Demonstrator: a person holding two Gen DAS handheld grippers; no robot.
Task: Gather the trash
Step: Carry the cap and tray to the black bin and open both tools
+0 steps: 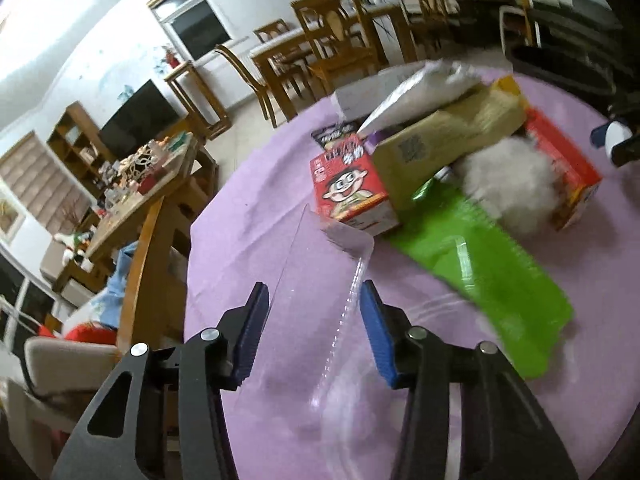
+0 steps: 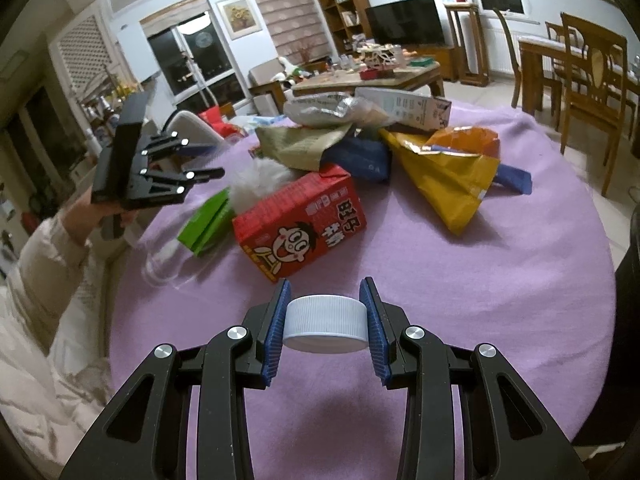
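Note:
On the purple-clothed round table (image 2: 480, 300) lies a heap of trash: a red milk carton (image 2: 300, 220), a green packet (image 2: 208, 216), a white fluffy wad (image 2: 260, 176) and a yellow bag (image 2: 448, 172). My right gripper (image 2: 325, 292) is shut on a white ribbed bottle cap (image 2: 326, 320), held just above the cloth. My left gripper (image 1: 316, 300) points down at the table's near edge, its blue pads against the sides of a clear plastic container (image 1: 332, 264). In the left wrist view the red carton (image 1: 352, 196) and green packet (image 1: 480, 264) lie just beyond it. The left gripper (image 2: 208, 160) also shows at the left of the right wrist view.
A brown cardboard box (image 1: 448, 140) and a white carton (image 2: 404, 106) top the heap. A person's pale sleeve (image 2: 48, 248) fills the left of the right wrist view. Wooden chairs (image 2: 592, 80) and a cluttered low table (image 2: 368, 76) stand beyond. A dark object (image 2: 628, 300) sits at the table's right edge.

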